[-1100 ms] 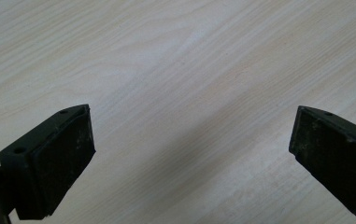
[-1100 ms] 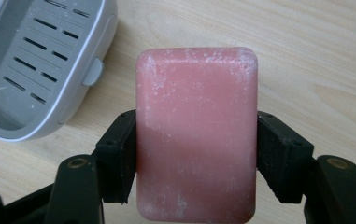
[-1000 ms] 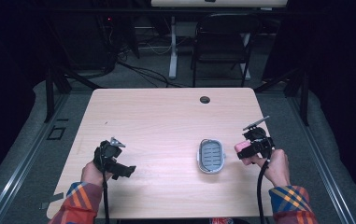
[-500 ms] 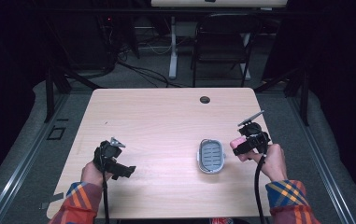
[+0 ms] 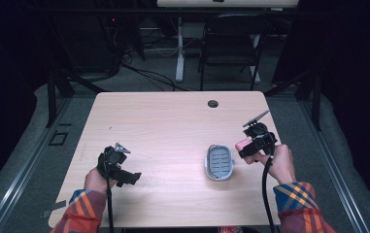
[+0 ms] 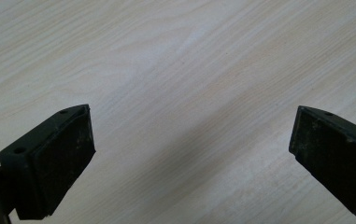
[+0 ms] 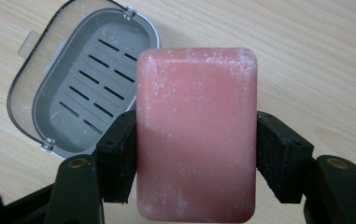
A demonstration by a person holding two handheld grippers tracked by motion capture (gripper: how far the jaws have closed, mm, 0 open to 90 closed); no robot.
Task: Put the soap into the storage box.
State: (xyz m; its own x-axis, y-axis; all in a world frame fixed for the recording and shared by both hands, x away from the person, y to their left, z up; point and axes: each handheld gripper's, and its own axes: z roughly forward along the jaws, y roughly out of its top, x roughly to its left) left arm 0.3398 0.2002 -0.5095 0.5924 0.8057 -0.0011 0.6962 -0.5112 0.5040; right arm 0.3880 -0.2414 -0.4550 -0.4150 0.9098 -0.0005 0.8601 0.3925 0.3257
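Wood-grain table (image 5: pixel 173 121) w/ cable hole (image 5: pixel 213 103); dark room, chair (image 5: pixel 231 46) behind.

The right gripper (image 5: pixel 247 147), clamping the pink soap bar (image 5: pixel 243 143), has moved toward 9 o'clock, nearer the soap dish (image 5: pixel 219 162).

On the surface (image 5: pixel 173 126), the soap dish (image 5: pixel 219 162) lies right of centre, toward my near edge. My right gripper (image 5: pixel 247 147) is just right of the dish, with the soap (image 5: pixel 242 143) between its jaws, off the surface. In the right gripper view the dish (image 7: pixel 80 88) lies beyond and left of the soap (image 7: pixel 195 135). My left gripper (image 5: pixel 126 175) is near the left front, well apart from the dish. A grommet (image 5: pixel 213 103) sits near the far edge.
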